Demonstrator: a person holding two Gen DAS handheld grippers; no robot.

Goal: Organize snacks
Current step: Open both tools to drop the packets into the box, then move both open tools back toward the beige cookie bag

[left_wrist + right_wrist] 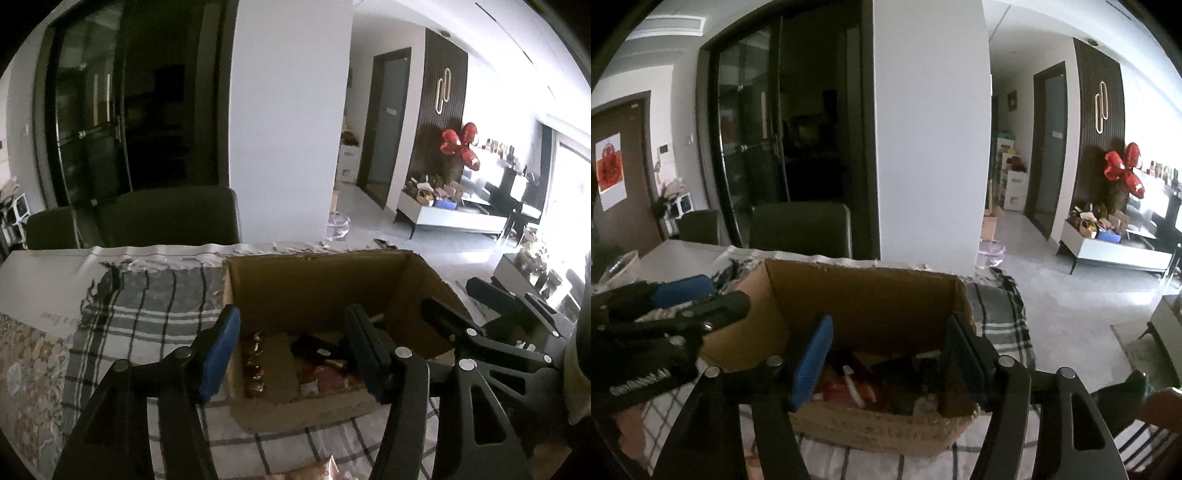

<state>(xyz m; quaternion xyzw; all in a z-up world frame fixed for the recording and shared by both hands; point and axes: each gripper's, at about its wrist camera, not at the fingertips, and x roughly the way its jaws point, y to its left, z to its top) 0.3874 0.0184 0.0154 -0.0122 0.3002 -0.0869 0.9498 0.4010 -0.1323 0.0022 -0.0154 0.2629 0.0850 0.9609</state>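
An open cardboard box (pixel 314 288) stands on a checked cloth and holds several wrapped snacks (pixel 325 373), red and dark packets and a row of small brown pieces (pixel 255 365). My left gripper (pixel 295 350) is open and empty, its fingers over the box's near part. My right gripper (pixel 886 362) is open and empty, over the same box (pixel 864 299) and its snacks (pixel 849 387). The right gripper shows at the right of the left wrist view (pixel 491 317); the left gripper shows at the left of the right wrist view (pixel 683 314).
The checked cloth (pixel 155 306) covers the table. A snack packet (pixel 325 470) lies at the near edge. Two dark chairs (pixel 173 214) stand behind the table, then a white pillar (pixel 288 129). A white bowl (pixel 624 264) sits far left. Open floor lies to the right.
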